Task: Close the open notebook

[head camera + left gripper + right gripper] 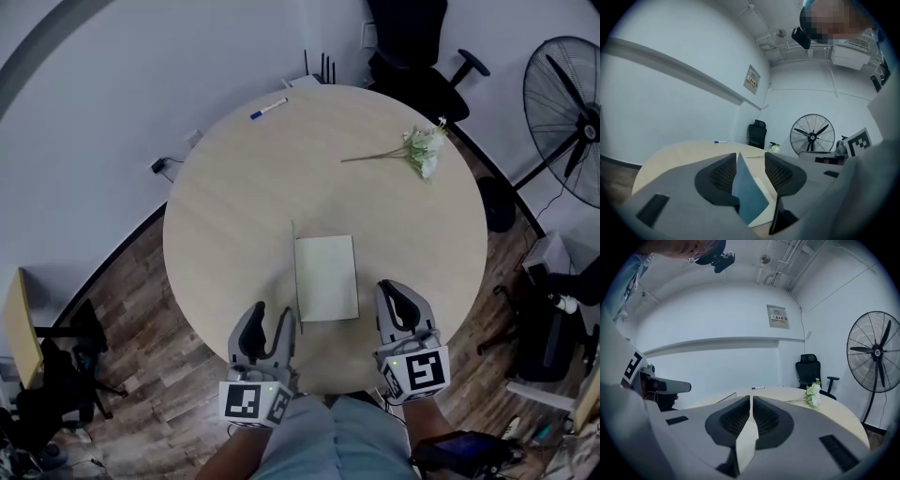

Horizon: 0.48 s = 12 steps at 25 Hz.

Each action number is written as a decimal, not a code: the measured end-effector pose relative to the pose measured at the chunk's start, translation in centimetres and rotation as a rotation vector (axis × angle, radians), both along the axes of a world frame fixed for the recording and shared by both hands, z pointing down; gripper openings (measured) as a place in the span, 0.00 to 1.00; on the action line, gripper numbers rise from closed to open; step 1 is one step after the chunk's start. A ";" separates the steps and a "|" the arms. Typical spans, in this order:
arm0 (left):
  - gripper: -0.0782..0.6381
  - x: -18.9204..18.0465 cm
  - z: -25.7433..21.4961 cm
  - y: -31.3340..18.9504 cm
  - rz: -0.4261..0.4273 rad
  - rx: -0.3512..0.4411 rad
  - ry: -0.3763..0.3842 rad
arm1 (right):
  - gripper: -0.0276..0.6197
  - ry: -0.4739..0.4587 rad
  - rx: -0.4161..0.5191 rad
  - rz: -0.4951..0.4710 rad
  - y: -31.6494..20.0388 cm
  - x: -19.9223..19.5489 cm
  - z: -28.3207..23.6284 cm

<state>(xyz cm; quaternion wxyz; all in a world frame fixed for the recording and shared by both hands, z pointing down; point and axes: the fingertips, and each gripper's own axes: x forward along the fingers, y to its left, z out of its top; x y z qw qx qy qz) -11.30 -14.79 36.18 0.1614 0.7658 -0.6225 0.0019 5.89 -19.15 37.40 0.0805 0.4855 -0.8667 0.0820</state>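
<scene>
The notebook (pixel 326 277) lies on the round table (pixel 234 206) near its front edge, pale page up. Its cover (pixel 296 272) stands nearly upright along the left side, seen edge-on from above. My left gripper (pixel 271 316) hovers just left of the notebook's near corner, jaws open. In the left gripper view the bluish cover (pixel 747 192) rises in the gap between the jaws (pixel 750 159), and neither pad presses on it. My right gripper (pixel 392 292) is raised at the notebook's right, shut on nothing (pixel 751 399).
A blue-capped pen (pixel 269 109) lies at the table's far left. A sprig of white flowers (pixel 422 150) lies at the far right. A standing fan (pixel 572 122) and a black office chair (pixel 412 47) stand beyond the table. The person's knees are below the front edge.
</scene>
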 end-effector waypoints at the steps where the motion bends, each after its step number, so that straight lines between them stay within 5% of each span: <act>1: 0.40 -0.8 0.7 -0.1 -0.013 -0.012 0.001 | 0.12 0.004 -0.007 0.000 0.0 -0.3 0.4; 6: 0.37 -2.8 4.7 -2.2 -0.016 -0.082 -0.005 | 0.12 0.021 -0.064 0.030 -0.4 -0.6 3.3; 12: 0.36 -0.2 8.9 -5.1 0.076 -0.149 -0.008 | 0.12 0.021 -0.133 0.095 -0.3 1.5 6.9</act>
